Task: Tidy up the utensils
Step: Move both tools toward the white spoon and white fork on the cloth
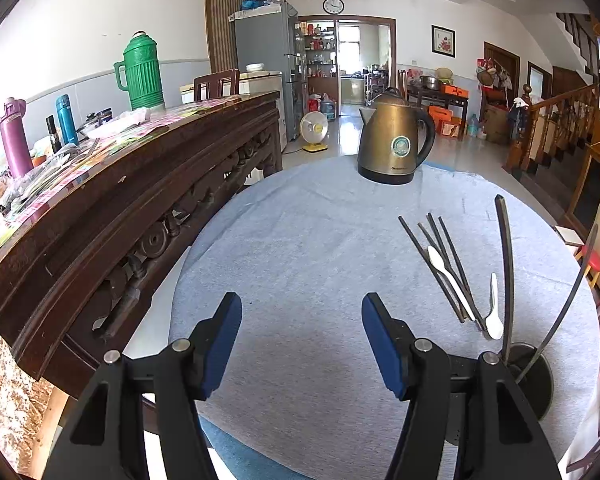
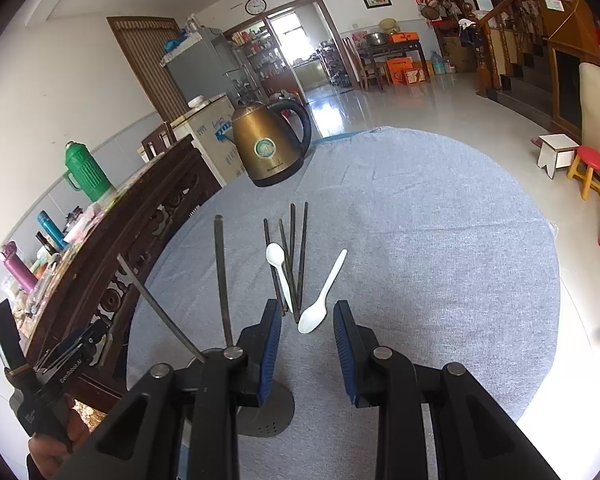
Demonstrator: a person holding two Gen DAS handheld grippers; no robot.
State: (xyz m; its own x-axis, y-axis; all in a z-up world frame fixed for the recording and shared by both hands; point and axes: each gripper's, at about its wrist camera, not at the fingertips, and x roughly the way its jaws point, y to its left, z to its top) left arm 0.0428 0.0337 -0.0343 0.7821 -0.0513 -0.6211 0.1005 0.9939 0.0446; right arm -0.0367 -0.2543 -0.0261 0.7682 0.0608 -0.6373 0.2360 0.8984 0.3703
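a: where do things stand?

b: on the grey cloth of the tabletop, four dark chopsticks lie in a loose fan with a white spoon across them, and a second white spoon lies just to their right. two more chopsticks already stand in the round holder, near and left.

a: the grippers?

b: the right hand-held gripper is released, jaws partly apart, empty, hovering over the near ends. the left hand-held gripper is released wide over bare cloth.

a: risks?

b: i'd judge the narrow gap could catch a spoon together with a chopstick, or nudge the fan apart. its left finger is also near the holder, so a sideways drift could knock the upright sticks.
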